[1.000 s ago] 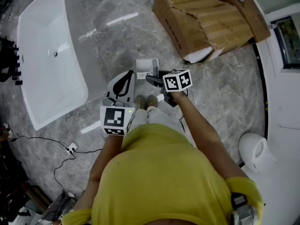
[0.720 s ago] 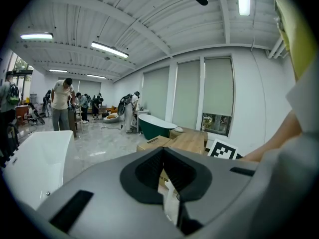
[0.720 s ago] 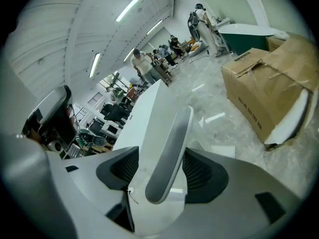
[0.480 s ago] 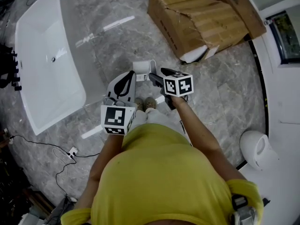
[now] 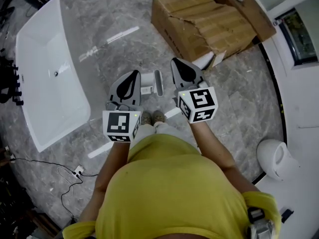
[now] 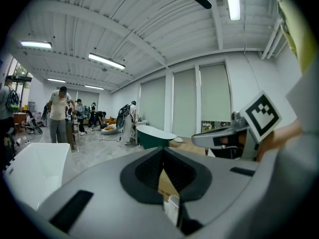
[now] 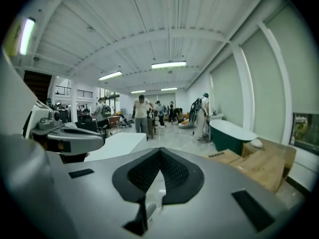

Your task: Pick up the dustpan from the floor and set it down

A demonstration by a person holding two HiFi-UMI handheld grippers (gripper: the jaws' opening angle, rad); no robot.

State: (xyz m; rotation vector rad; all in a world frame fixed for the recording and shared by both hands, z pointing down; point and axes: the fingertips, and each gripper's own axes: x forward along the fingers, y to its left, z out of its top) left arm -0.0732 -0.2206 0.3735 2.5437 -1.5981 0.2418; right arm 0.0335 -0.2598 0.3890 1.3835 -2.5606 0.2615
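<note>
Head view first: the dustpan (image 5: 149,83) is on the grey marble floor just ahead of the person's shoes (image 5: 152,117). It sits in the open middle of the floor, between the white bathtub (image 5: 50,68) on the left side and the torn cardboard box (image 5: 209,24) towards the far edge, and well off the white kerb on the right edge. It looks like it's propped on its edge rather than flat, but from above I wouldn't swear to it. The left gripper (image 5: 130,78) and right gripper (image 5: 178,66) hang either side of it, up off the floor, and neither touches it.

Left gripper view: the jaws meet at the tips with nothing pinched. You only see a bit of box and something white through the gap below the pads.

Right gripper view: same deal. The jaws are fully closed on nothing and aimed out across the room, not down at the floor.

So progress-wise, the pan is on the floor and nobody has hold of it. My guess is that either the put-down is finished and both hands are clear, or the whole lift is left to do. The pictures don't say which.
</note>
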